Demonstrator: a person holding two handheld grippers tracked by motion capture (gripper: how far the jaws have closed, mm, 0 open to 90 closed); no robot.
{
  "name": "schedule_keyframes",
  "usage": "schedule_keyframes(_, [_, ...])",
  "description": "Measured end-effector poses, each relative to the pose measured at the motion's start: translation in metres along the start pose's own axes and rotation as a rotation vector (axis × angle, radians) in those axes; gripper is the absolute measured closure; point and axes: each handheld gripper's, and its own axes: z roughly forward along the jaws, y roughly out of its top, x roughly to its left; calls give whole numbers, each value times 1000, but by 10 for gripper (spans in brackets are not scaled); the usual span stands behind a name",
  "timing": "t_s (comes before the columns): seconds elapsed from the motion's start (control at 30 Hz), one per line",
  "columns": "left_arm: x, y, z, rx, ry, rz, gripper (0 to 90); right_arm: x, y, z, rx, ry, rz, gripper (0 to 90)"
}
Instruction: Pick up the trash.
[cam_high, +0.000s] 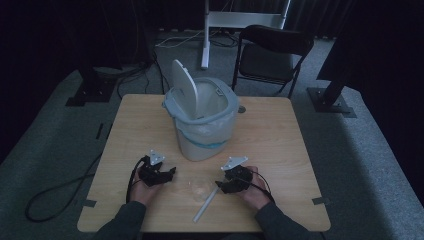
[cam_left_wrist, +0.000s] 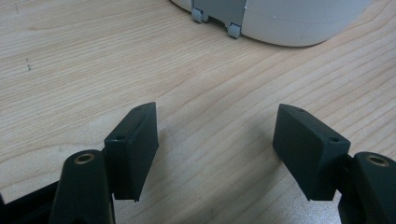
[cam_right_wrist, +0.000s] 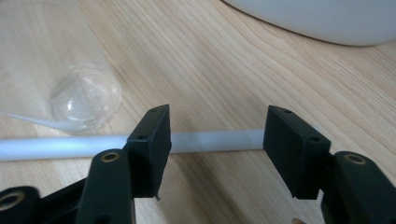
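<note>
Dim room, pale wooden table — we hold both grippers near its near edge. Our right gripper stands with jaws wide, a white tube lying flat across the gap, unpressed; a clear plastic cup lies just beside it. Our left gripper gapes over bare wood. Mid-table, toward the far edge, a white bin stands lid-up; beyond — a black chair on grey carpet.

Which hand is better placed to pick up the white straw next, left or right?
Right. The right tool is open with the white straw lying across the gap between its jaws. The left tool is open too, but over bare table, off to the side of the straw.
</note>
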Motion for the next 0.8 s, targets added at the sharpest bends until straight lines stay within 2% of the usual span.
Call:
schedule_keyframes(0.13, [0, 0, 0, 0, 0, 0, 315, 2, 0, 4, 9, 9, -16, 376])
schedule_keyframes(0.23, [0, 0, 0, 0, 0, 0, 315, 3, -1, 7, 24, -11, -23, 374])
schedule_keyframes(0.37, [0, 0, 0, 0, 0, 0, 315, -3, -2, 11, 47, -41, -5, 377])
schedule_keyframes(0.43, [0, 0, 0, 0, 0, 0, 315, -6, -2, 10, 42, -55, 24, 377])
schedule_keyframes(0.57, [0, 0, 0, 0, 0, 0, 315, -3, 0, 7, 21, -51, 28, 373])
schedule_keyframes(0.8, [0, 0, 0, 0, 0, -1, 315, 5, 7, 10, 6, -23, 36, 316])
